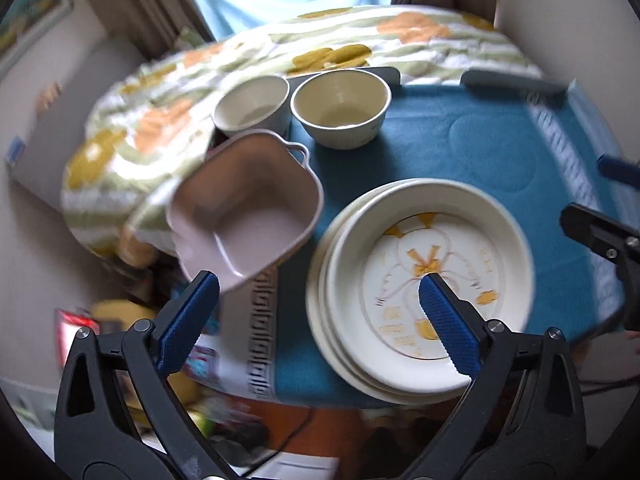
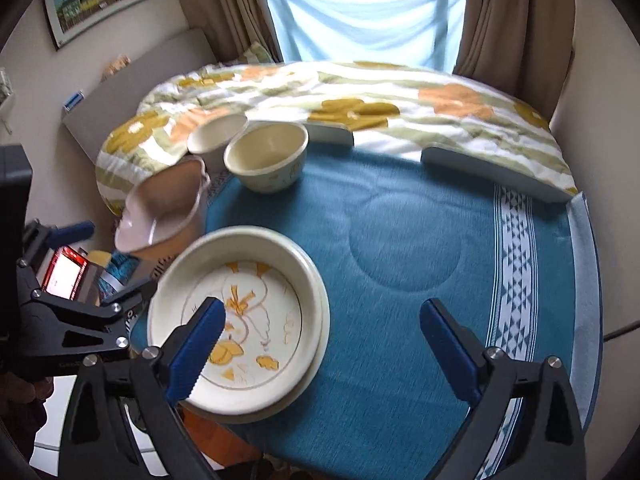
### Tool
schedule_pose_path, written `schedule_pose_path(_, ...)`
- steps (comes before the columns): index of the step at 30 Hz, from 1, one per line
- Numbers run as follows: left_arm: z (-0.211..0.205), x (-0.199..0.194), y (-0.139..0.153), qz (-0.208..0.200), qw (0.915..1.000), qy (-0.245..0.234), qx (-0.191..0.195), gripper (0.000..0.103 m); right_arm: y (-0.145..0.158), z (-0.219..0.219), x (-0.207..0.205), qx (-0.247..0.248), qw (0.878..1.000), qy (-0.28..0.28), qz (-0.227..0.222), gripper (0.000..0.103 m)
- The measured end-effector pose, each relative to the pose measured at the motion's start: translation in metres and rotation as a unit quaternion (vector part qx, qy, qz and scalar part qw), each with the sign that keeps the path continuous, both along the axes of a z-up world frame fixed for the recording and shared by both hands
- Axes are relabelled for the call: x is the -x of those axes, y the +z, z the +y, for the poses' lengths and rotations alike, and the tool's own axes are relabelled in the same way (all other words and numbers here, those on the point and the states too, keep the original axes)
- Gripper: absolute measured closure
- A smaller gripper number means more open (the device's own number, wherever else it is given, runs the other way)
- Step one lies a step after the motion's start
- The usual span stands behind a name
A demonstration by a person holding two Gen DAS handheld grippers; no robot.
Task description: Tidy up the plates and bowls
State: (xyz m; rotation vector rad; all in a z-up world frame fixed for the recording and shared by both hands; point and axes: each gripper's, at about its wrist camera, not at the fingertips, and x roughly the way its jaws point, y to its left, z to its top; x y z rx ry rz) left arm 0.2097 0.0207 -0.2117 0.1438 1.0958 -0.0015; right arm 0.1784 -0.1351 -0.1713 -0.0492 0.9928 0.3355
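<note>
A stack of cream plates [image 1: 420,292] with an orange ribbon drawing sits at the near left of the blue cloth; it also shows in the right wrist view [image 2: 248,316]. A pink square bowl [image 1: 244,208] with a handle tilts over the table's left edge, also in the right wrist view [image 2: 164,208]. Two cream round bowls [image 1: 340,108] [image 1: 252,100] stand behind it. My left gripper [image 1: 320,320] is open, above the gap between pink bowl and plates. My right gripper [image 2: 320,344] is open above the plates' right side.
A blue tablecloth [image 2: 400,240] with a white patterned band covers the table. A floral duvet [image 2: 360,100] lies beyond it. Two grey flat objects [image 2: 496,172] rest at the far table edge. Clutter shows on the floor at the left.
</note>
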Motion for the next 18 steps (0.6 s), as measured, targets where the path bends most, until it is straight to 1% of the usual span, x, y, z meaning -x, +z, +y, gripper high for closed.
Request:
schedule_pose_path(1,0.012,0.0,0.002,0.006,0.999,0.019,0.04,0.003,0.003,0.001,-0.003,0.003,1.0,0.009,-0.002,0.006)
schedule_pose_path(3,0.035,0.002,0.006,0.009,0.9938,0.06,0.093,0.003,0.008,0.009,-0.009,0.017,0.999,0.039,-0.003,0.006)
schedule_pose_path(4,0.047,0.004,0.007,0.007,0.9908,0.079,0.109,0.003,0.01,0.014,-0.012,0.024,0.998,0.053,0.001,0.006)
schedule_pose_path(6,0.067,0.007,0.009,0.0,0.986,0.112,0.124,0.003,0.014,0.029,-0.02,0.038,0.996,0.083,0.008,0.006)
schedule_pose_path(9,0.098,0.009,0.01,-0.003,0.9787,0.15,0.14,0.003,0.023,0.055,-0.029,0.041,0.993,0.106,-0.017,0.006)
schedule_pose_path(10,0.106,0.01,0.009,-0.002,0.9766,0.158,0.146,0.003,0.023,0.062,-0.034,0.04,0.993,0.112,-0.018,0.006)
schedule_pose_path(11,0.117,0.009,0.008,0.001,0.9737,0.168,0.154,0.003,0.021,0.072,-0.041,0.038,0.992,0.119,-0.013,0.006)
schedule_pose_path(14,0.143,-0.002,-0.004,0.019,0.9661,0.192,0.171,0.005,0.004,0.103,-0.07,0.022,0.99,0.134,0.029,0.006)
schedule_pose_path(16,0.156,-0.014,-0.014,0.029,0.9635,0.196,0.18,0.01,-0.009,0.119,-0.083,0.021,0.99,0.131,0.049,0.006)
schedule_pose_path(18,0.166,-0.025,-0.024,0.044,0.9616,0.195,0.188,0.024,-0.021,0.135,-0.094,0.008,0.989,0.135,0.062,0.012)
